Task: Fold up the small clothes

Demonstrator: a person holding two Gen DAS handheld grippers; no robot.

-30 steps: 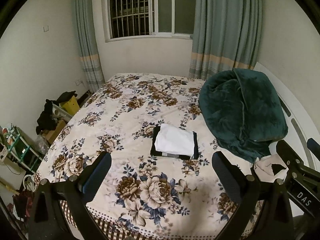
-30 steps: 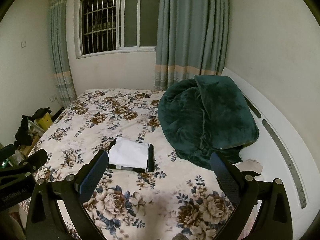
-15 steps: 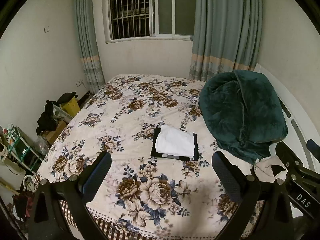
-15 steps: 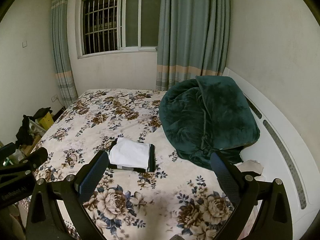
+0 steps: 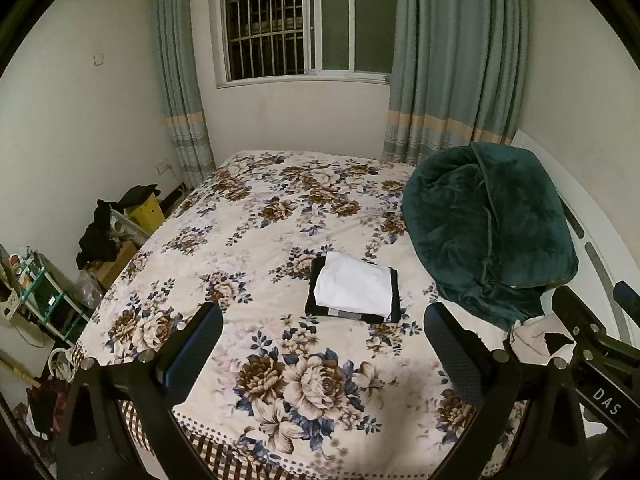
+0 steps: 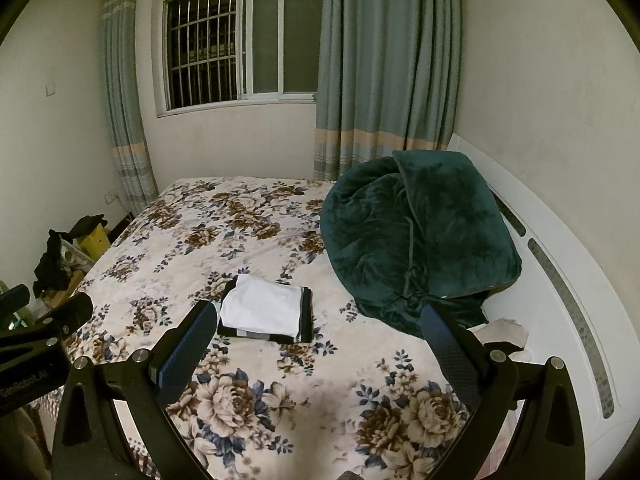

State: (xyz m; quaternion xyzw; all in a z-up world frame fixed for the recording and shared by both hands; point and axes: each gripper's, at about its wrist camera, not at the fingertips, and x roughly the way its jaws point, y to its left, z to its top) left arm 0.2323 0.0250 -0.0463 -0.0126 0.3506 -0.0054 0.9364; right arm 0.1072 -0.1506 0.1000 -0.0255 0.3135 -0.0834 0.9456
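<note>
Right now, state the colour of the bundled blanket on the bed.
Dark teal-green blanket, clearest in the right wrist view.

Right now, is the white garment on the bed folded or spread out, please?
Folded: the white garment lies as a compact rectangle atop a folded black garment.

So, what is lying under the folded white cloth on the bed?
A folded black garment lies under the white cloth, showing at its edges. How many layers it has is hidden.
</note>
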